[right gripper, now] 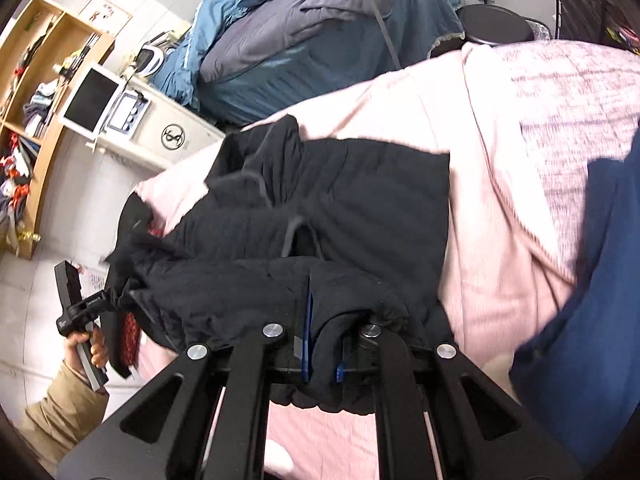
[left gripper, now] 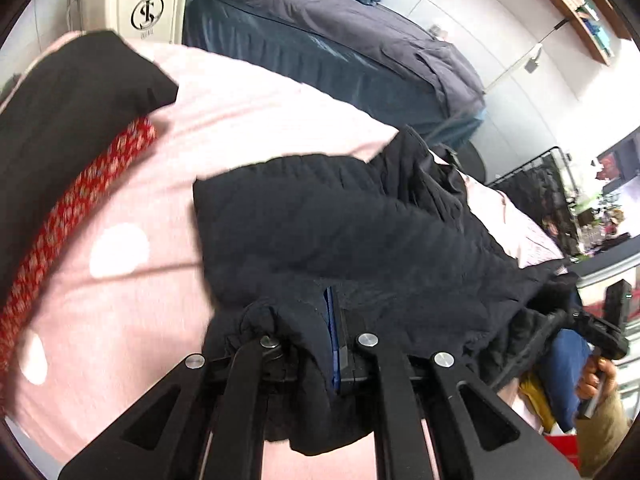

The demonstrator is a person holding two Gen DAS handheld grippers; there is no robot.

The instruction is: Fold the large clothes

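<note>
Garment, black, quilted, with drawcord: lies bunched on pink bedspread, one edge lifted off it at both ends; left gripper pinches a gathered fold of that edge between its blue-padded fingers; right gripper pinches another fold of the same edge likewise; second black cloth with red patterned lining lies on bedspread, apart from garment; navy fabric at bedspread's other side; blue-covered bed beyond bedspread.

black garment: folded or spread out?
Partly folded. The black garment lies doubled and bunched on the pink bedding, one edge pinched in both hand-held grippers.
</note>
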